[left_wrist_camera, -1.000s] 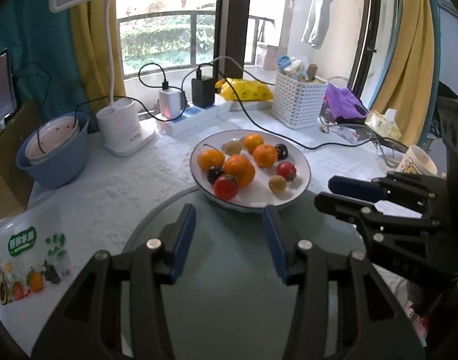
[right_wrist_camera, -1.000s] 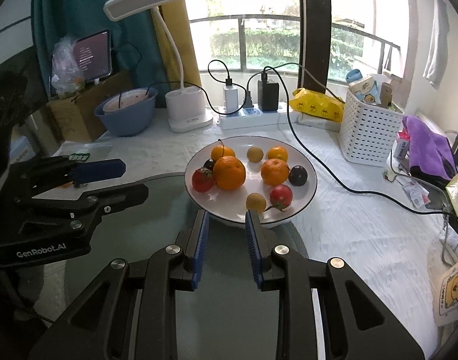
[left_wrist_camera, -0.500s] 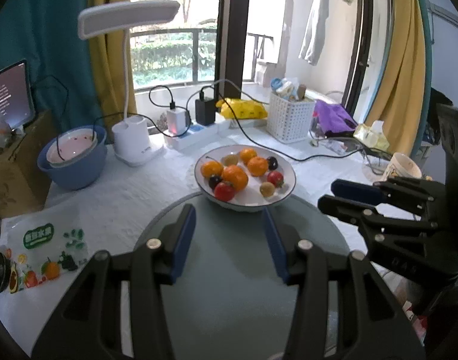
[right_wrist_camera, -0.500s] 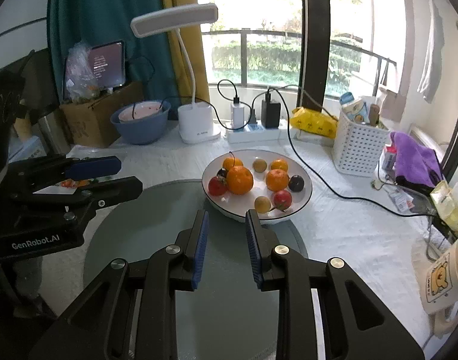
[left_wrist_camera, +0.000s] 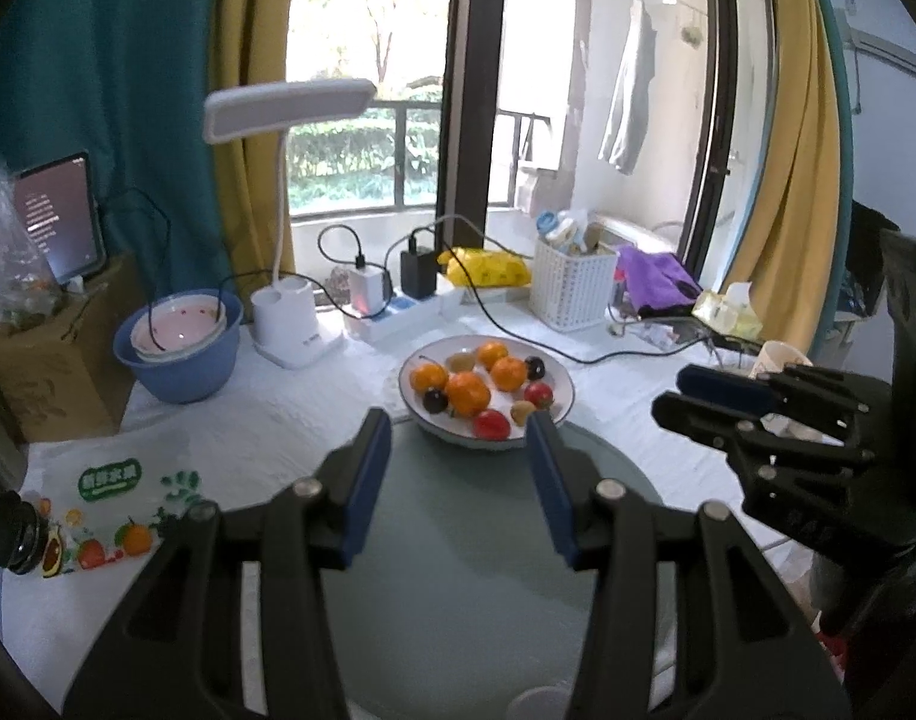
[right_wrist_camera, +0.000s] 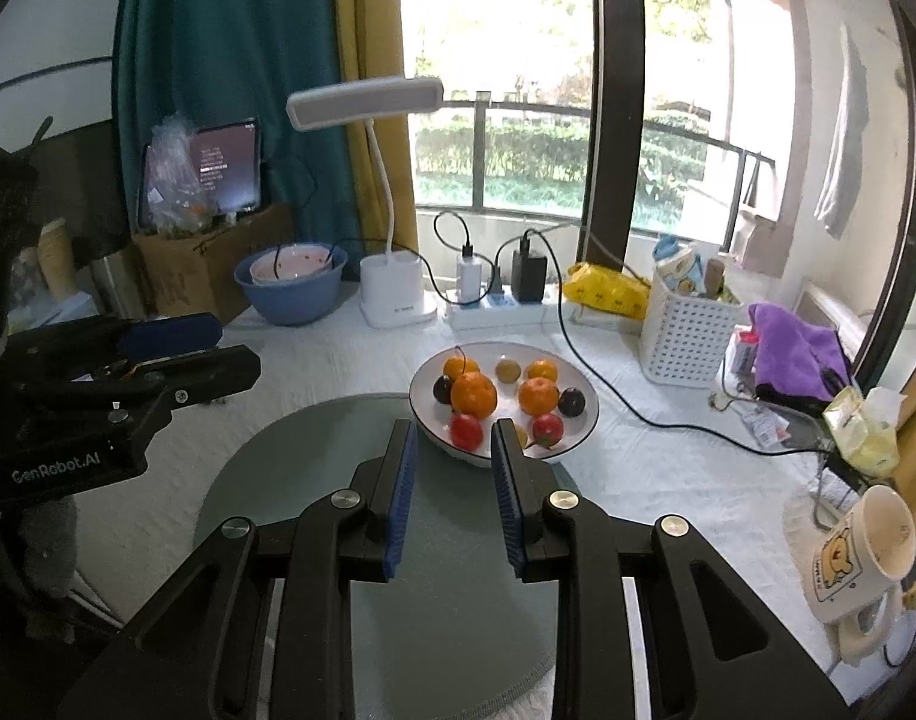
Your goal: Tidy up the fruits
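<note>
A white plate (left_wrist_camera: 555,371) (right_wrist_camera: 499,354) holds several fruits: oranges (left_wrist_camera: 468,393) (right_wrist_camera: 473,394), red tomatoes (left_wrist_camera: 490,425) (right_wrist_camera: 466,431), dark plums (left_wrist_camera: 435,401) (right_wrist_camera: 571,402) and small yellow-brown ones. It stands at the far edge of a round grey-green mat (left_wrist_camera: 458,570) (right_wrist_camera: 446,600). My left gripper (left_wrist_camera: 458,423) (right_wrist_camera: 218,348) hovers open above the mat, short of the plate, holding nothing. Beside it my right gripper (right_wrist_camera: 455,429) (left_wrist_camera: 697,390) has its blue pads drawn close together with nothing between them.
At the back stand a blue bowl (left_wrist_camera: 179,354) with dishes, a white desk lamp (left_wrist_camera: 290,324), a power strip (left_wrist_camera: 398,312) and a white basket (left_wrist_camera: 571,288). A black cable (right_wrist_camera: 637,414) runs past the plate. A mug (right_wrist_camera: 859,552) sits right, a printed fruit bag (left_wrist_camera: 110,504) left.
Both grippers have pulled back and risen, so the plate looks smaller and farther away. Their jaws look the same as before.
</note>
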A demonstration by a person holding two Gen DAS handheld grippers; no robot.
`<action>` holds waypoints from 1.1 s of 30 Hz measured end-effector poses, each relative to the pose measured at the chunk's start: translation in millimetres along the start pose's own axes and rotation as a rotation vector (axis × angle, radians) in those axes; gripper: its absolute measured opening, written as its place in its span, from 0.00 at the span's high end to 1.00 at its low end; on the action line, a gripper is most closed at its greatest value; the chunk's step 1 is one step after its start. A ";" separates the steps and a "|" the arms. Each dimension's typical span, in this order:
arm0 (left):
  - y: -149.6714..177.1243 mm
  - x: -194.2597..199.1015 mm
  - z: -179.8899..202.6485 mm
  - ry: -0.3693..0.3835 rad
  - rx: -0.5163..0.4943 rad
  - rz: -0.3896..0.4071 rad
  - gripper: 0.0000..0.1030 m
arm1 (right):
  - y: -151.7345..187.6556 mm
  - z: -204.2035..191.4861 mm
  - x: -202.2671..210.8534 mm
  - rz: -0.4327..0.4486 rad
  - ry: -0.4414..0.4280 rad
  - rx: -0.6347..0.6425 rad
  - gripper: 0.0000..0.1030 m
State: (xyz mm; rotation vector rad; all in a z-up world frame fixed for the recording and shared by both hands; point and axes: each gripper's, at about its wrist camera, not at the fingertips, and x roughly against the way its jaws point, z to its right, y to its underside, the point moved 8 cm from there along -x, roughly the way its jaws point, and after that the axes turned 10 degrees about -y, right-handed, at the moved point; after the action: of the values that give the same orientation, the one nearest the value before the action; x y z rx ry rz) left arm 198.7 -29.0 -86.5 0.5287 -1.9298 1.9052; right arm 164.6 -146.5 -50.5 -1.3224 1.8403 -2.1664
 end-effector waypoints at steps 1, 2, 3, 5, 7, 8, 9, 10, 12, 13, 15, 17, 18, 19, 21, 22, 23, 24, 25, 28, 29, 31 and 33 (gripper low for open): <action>-1.4 4.1 -1.7 -0.007 0.005 0.009 0.50 | -1.2 -1.2 4.0 0.008 0.002 0.003 0.72; -2.8 9.4 -3.2 -0.008 0.011 0.022 0.41 | -2.5 -2.6 7.7 0.016 0.004 0.006 0.72; -3.8 13.0 -4.7 -0.007 0.017 0.031 0.34 | -4.0 -4.9 12.7 0.026 0.007 0.010 0.72; -5.9 22.2 -7.7 -0.008 0.027 0.051 0.33 | -6.0 -8.8 21.2 0.040 0.012 0.015 0.71; -7.7 31.3 -8.7 -0.008 0.027 0.067 0.33 | -7.9 -12.0 28.2 0.054 0.014 0.019 0.69; -8.8 36.1 -9.3 -0.009 0.028 0.076 0.32 | -9.0 -13.3 32.3 0.062 0.016 0.019 0.61; -9.7 39.0 -9.6 -0.009 0.028 0.082 0.32 | -10.5 -15.5 37.6 0.074 0.016 0.018 0.59; -10.5 43.4 -10.4 -0.012 0.027 0.090 0.31 | -11.5 -16.2 40.3 0.080 0.016 0.018 0.57; -12.1 50.4 -12.6 -0.030 0.021 0.102 0.15 | -13.3 -18.5 47.8 0.095 0.021 0.023 0.57; -12.9 55.1 -14.4 -0.046 0.015 0.112 0.10 | -14.1 -18.8 50.4 0.099 0.025 0.024 0.57; -14.9 65.8 -17.8 -0.057 0.016 0.138 0.06 | -16.1 -19.5 57.2 0.112 0.036 0.025 0.57; -17.0 73.6 -22.0 -0.078 0.024 0.150 0.06 | -18.0 -19.1 65.2 0.127 0.053 0.021 0.49; -17.6 77.4 -24.2 -0.092 0.027 0.156 0.06 | -19.7 -19.0 70.0 0.140 0.060 0.016 0.44; -18.1 81.6 -25.6 -0.100 0.030 0.164 0.06 | -21.2 -19.2 74.1 0.151 0.063 0.009 0.35; -18.0 89.5 -26.1 -0.108 0.033 0.180 0.06 | -23.5 -18.5 81.6 0.166 0.073 -0.002 0.30; -17.9 91.7 -26.1 -0.118 0.032 0.185 0.06 | -24.0 -18.0 84.8 0.170 0.082 -0.004 0.30; -18.0 93.6 -25.8 -0.132 0.028 0.189 0.06 | -24.0 -18.0 87.3 0.173 0.088 -0.005 0.30; -17.6 95.8 -26.0 -0.147 0.024 0.193 0.06 | -23.9 -18.0 89.7 0.176 0.091 -0.007 0.30; -17.6 97.2 -25.8 -0.159 0.020 0.198 0.06 | -23.3 -18.1 92.2 0.179 0.095 -0.008 0.30; -18.7 102.1 -21.9 -0.159 0.012 0.216 0.06 | -23.1 -17.4 97.8 0.188 0.103 -0.006 0.30; -19.0 102.2 -21.1 -0.161 0.012 0.220 0.06 | -23.2 -16.9 99.6 0.190 0.104 -0.007 0.30; -18.9 103.5 -20.5 -0.164 0.015 0.223 0.06 | -22.8 -16.2 101.4 0.191 0.109 -0.007 0.30; -18.0 101.7 -20.6 -0.160 0.017 0.215 0.06 | -22.2 -15.3 103.8 0.193 0.113 -0.007 0.30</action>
State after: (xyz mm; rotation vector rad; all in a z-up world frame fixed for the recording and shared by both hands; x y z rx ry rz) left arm 120.7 -9.0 -18.7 0.5104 -2.1499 2.0683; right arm 99.7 -179.2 28.4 -0.9952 1.9255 -2.1762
